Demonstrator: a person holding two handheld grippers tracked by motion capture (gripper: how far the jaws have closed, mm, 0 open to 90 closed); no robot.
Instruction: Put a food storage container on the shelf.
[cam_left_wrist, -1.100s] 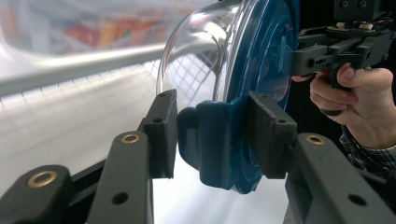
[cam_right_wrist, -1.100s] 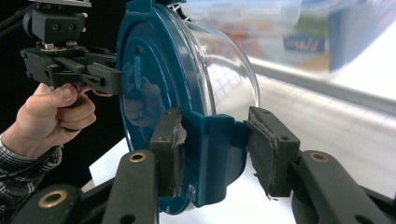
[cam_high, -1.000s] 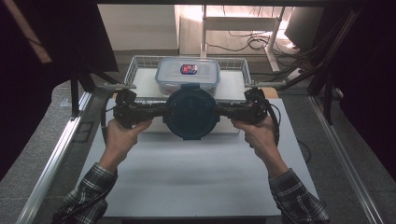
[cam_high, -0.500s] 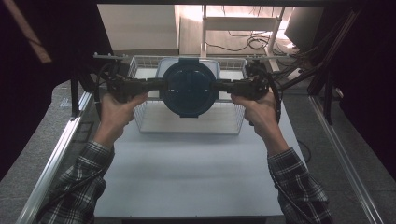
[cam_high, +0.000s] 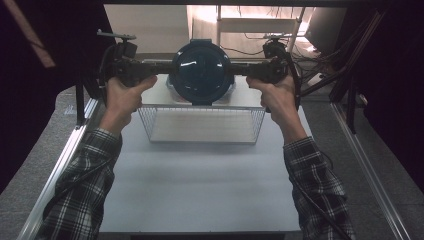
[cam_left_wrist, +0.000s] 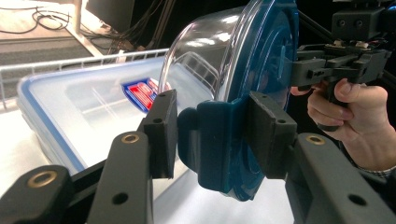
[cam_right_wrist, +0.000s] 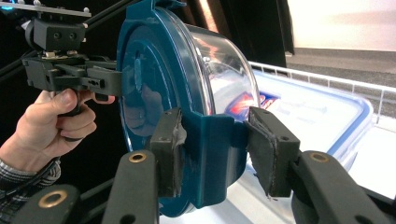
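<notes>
I clamp both grippers, left gripper (cam_high: 162, 71) and right gripper (cam_high: 239, 70), onto opposite lid latches of the round blue-lidded container (cam_high: 201, 72), holding it level above the wire basket (cam_high: 202, 125) so it can't tip

The round container (cam_high: 201, 71) now hangs higher, lifted off the rectangular box (cam_left_wrist: 93, 107) and clear above the wire basket (cam_high: 202, 125). Both tongs, left (cam_high: 167, 70) and right (cam_high: 235, 69), rise with it, tipping it so the blue lid (cam_high: 200, 75) faces the person.
</notes>
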